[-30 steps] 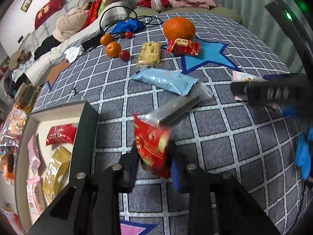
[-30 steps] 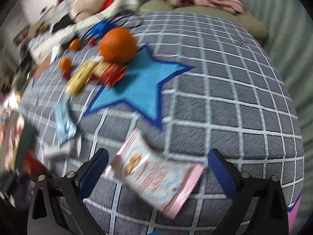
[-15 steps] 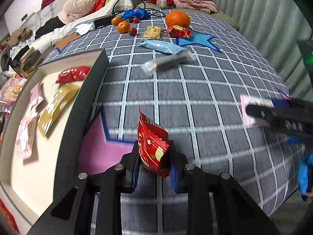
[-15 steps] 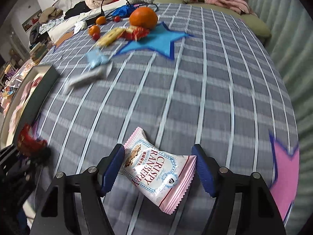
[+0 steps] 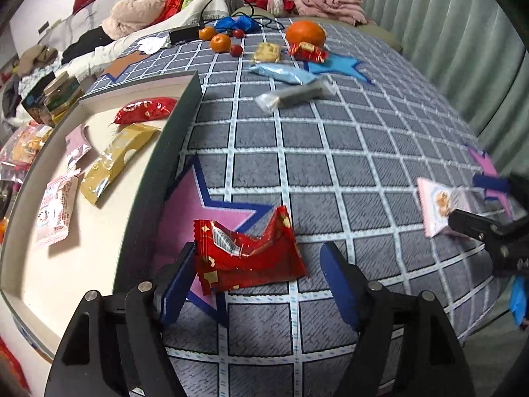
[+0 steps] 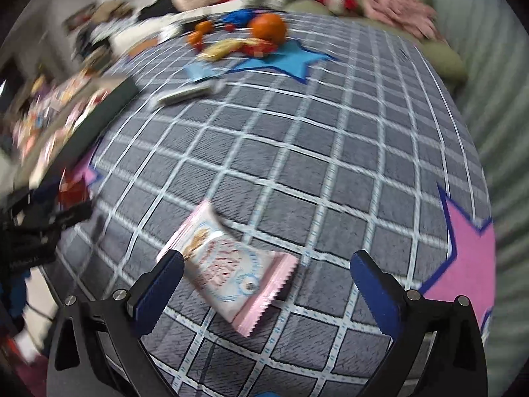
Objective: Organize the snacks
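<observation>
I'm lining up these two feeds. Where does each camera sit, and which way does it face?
Left wrist: on the left hand-held gripper, angled down at the red snack packet beside the tray; its own fingers show.
Right wrist: on the right hand-held gripper, angled down at the pink snack packet; its own fingers show.
Shared: both packets, tray, large orange.

The grid-patterned blanket (image 5: 363,152) is seen steeply from above and close up in both wrist views, each framed at the bottom by its own gripper's fingers. Both are faced toward the large orange (image 5: 305,33) at the blanket's far end. That orange (image 6: 267,27) and the blanket's middle are shared.
</observation>
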### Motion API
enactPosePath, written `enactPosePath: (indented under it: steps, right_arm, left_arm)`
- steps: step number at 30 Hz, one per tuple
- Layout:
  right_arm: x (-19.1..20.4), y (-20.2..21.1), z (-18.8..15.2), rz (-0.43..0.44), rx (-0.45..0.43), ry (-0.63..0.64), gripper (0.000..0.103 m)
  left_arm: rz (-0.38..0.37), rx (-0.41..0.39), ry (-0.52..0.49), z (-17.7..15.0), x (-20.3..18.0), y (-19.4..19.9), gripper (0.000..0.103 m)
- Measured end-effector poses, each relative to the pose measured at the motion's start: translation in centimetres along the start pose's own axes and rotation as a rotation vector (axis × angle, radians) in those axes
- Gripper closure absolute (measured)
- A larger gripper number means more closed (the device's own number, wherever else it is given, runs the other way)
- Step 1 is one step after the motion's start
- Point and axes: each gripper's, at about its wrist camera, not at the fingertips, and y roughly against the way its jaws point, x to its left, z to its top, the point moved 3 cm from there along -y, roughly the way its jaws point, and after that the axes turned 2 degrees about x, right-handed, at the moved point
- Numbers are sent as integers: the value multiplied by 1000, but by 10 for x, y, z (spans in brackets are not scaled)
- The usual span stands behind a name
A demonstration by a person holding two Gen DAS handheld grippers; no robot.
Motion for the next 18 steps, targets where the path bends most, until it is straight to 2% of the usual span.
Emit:
enactPosePath:
  steps: [3, 6, 8, 11, 13, 18]
  right_arm:
    - [23, -2, -2, -56, -12, 171, 2]
    - [29, -15, -5, -88, 17, 241, 2]
    - [21, -17, -3, -61, 11, 201, 2]
    - [-7, -29, 11, -18, 39, 9, 0]
    - [-27, -31, 18, -70, 33, -102, 0]
    - [-35, -25, 11, -86, -28, -122, 0]
  left_arm:
    - [29, -18, -27, -5, -4, -3, 25]
    - [11, -42, -20, -5, -5, -5, 24]
    - [-4, -42, -1, -1, -5, -8, 23]
    - [-4, -17, -15, 14, -11, -14, 23]
    - [-9, -32, -31, 21, -11, -7, 23]
    - [-33, -117, -151, 19, -1, 25, 22]
